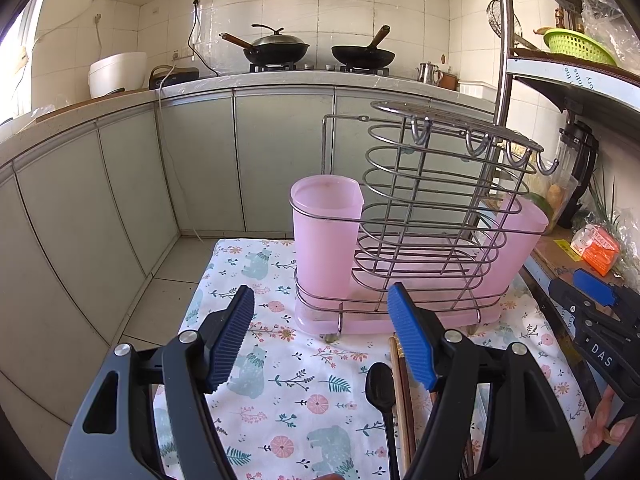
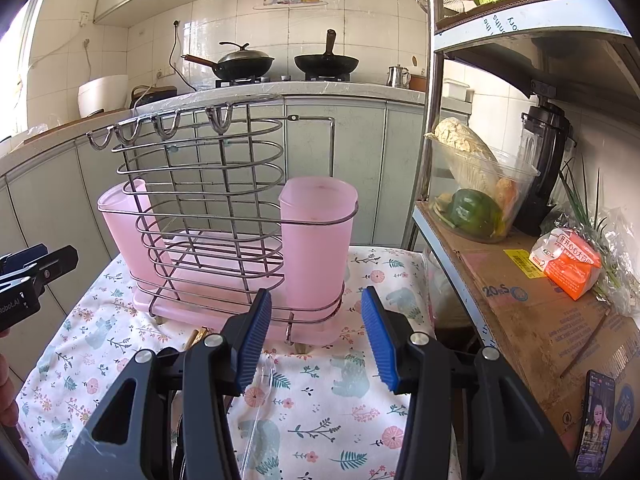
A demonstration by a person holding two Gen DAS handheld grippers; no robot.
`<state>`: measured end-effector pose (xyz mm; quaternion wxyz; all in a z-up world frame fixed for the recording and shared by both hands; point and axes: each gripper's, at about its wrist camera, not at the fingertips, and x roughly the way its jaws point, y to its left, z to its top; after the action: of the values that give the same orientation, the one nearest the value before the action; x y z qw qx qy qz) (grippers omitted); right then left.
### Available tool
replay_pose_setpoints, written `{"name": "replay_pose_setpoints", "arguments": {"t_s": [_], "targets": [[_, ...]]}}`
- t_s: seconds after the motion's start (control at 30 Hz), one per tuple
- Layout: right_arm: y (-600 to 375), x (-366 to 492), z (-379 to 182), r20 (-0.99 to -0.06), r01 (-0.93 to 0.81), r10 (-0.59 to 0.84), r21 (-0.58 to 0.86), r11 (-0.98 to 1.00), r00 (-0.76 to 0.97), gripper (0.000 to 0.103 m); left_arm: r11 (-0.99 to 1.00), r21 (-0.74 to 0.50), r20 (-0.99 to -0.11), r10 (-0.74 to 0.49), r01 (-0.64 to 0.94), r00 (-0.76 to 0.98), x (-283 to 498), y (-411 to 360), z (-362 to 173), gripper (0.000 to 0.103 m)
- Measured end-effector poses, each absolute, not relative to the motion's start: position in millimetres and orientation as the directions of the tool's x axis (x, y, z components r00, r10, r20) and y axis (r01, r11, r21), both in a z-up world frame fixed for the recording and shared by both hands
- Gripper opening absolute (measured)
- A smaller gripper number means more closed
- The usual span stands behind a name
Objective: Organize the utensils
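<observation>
A wire utensil rack [image 1: 432, 208] [image 2: 208, 208] with two pink plastic cups [image 1: 326, 232] [image 2: 316, 240] and a pink drip tray stands on a floral cloth [image 1: 288, 392] [image 2: 320, 412]. In front of it lie a black spoon [image 1: 382, 392] and brown chopsticks [image 1: 400, 392], partly hidden behind my left gripper's right finger. Chopstick tips [image 2: 196, 336] show in the right wrist view. My left gripper [image 1: 320, 340] is open above the cloth, nothing between its blue pads. My right gripper [image 2: 316, 342] is open too, just in front of the nearer cup. The right gripper [image 1: 596, 312] shows at the left view's edge.
A shelf unit [image 2: 520, 272] stands to the right with cardboard, a vegetable tub [image 2: 476, 196], a blender [image 2: 544, 160], an orange carton [image 2: 568, 260] and a phone [image 2: 596, 420]. Kitchen cabinets and a counter with woks [image 1: 320, 54] lie behind. Floor tiles show left of the cloth.
</observation>
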<state>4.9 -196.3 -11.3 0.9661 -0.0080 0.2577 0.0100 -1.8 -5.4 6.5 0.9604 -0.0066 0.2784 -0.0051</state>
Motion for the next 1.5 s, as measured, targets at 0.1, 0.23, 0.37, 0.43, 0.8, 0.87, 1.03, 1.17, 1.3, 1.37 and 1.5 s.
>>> {"name": "replay_pose_setpoints", "arguments": {"t_s": [0.1,0.23,0.37,0.43,0.8,0.87,1.03,1.17,1.3,1.37,1.5], "targets": [[-196.8,3.7,-11.3,-0.498,-0.024,0.016,-0.01,1.0,0.867,0.046,1.0,-0.017,-0.535,-0.015,0.007,0.845,-1.7,-7.4,8.2,0.07],[-196.9,3.4,-11.5,-0.498,-0.023,0.015,-0.01,1.0,0.867,0.046,1.0,-0.016,-0.535,-0.017,0.009,0.845,-2.5,-4.9,5.5,0.07],[-197.4,2.7,-11.2,-0.497,-0.023,0.015,-0.01,1.0,0.868,0.046,1.0,-0.017,-0.535,-0.017,0.01,0.845,-3.2,-5.5,5.7,0.07],[-197.8,2.1,-10.9,-0.496,-0.023,0.015,-0.01,1.0,0.868,0.046,1.0,-0.017,-0.536,-0.018,0.01,0.844,-3.6,-6.6,6.2,0.07],[-196.9,3.0,-11.1,-0.498,-0.024,0.016,-0.01,1.0,0.867,0.046,1.0,-0.019,-0.538,-0.017,0.008,0.843,-3.7,-5.4,2.1,0.07],[-196.9,3.0,-11.0,-0.497,-0.026,0.019,-0.007,1.0,0.867,0.046,1.0,-0.019,-0.538,-0.017,0.008,0.843,-3.3,-4.9,2.1,0.07],[-199.4,1.6,-14.3,-0.501,-0.023,0.016,-0.008,1.0,0.865,0.046,1.0,-0.02,-0.54,-0.017,0.008,0.842,-2.5,-3.9,-1.0,0.07],[-197.4,1.3,-19.5,-0.508,-0.017,0.004,-0.021,1.0,0.861,0.046,1.0,-0.021,-0.544,-0.018,0.009,0.839,-4.1,-4.8,-4.2,0.07],[-194.3,0.7,-17.3,-0.499,-0.006,-0.014,-0.038,0.999,0.866,0.046,1.0,-0.022,-0.547,-0.02,0.009,0.837,-3.1,-3.5,-5.7,0.07],[-195.3,0.8,-16.7,-0.499,-0.005,-0.013,-0.035,0.999,0.866,0.046,1.0,-0.025,-0.549,-0.021,0.009,0.836,-3.8,-3.4,-7.1,0.07],[-197.6,1.7,-17.5,-0.506,-0.002,-0.011,-0.027,1.0,0.863,0.046,1.0,-0.028,-0.556,-0.025,0.011,0.831,-1.6,-1.2,-5.5,0.07]]}}
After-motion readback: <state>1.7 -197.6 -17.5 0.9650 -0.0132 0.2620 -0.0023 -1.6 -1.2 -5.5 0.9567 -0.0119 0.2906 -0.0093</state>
